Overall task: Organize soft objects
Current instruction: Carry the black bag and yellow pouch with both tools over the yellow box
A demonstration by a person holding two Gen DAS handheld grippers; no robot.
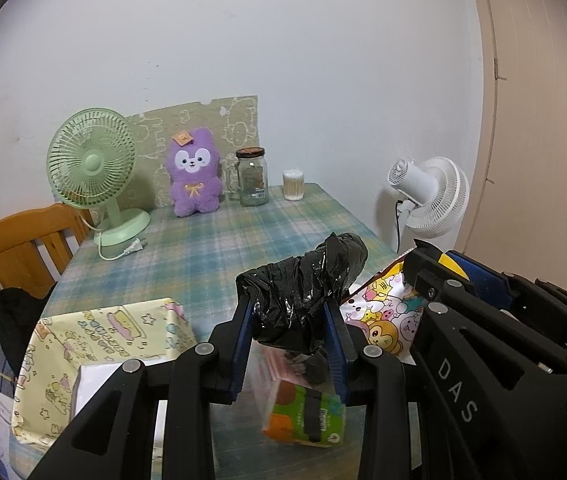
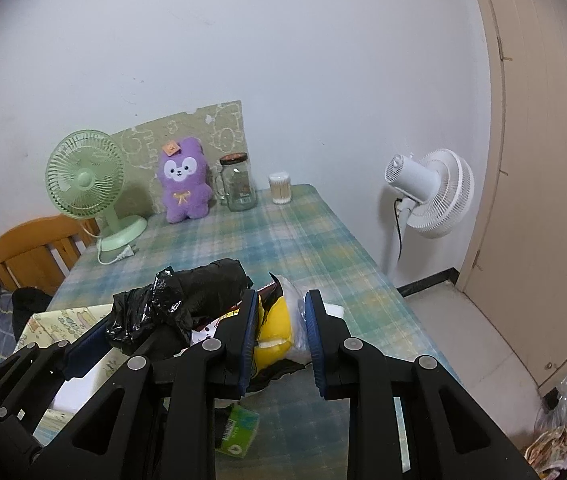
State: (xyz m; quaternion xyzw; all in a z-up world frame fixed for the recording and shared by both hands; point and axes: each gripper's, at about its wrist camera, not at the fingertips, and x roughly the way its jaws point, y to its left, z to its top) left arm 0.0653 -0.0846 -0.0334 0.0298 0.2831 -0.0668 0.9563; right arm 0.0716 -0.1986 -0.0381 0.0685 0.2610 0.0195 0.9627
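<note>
My left gripper is shut on a crumpled black plastic bag, held above the table. Under it hangs a clear bag with a green and orange tissue pack inside. My right gripper is shut on a cartoon-printed bag; its yellow part and some clear plastic sit between the pads. In the right wrist view the black bag sits just left of that grip. The two grippers are close side by side. A purple plush toy sits upright at the table's far edge.
On the plaid table stand a green desk fan, a glass jar and a cotton swab tub. A yellow patterned cloth lies near left. A wooden chair is at left, a white floor fan at right.
</note>
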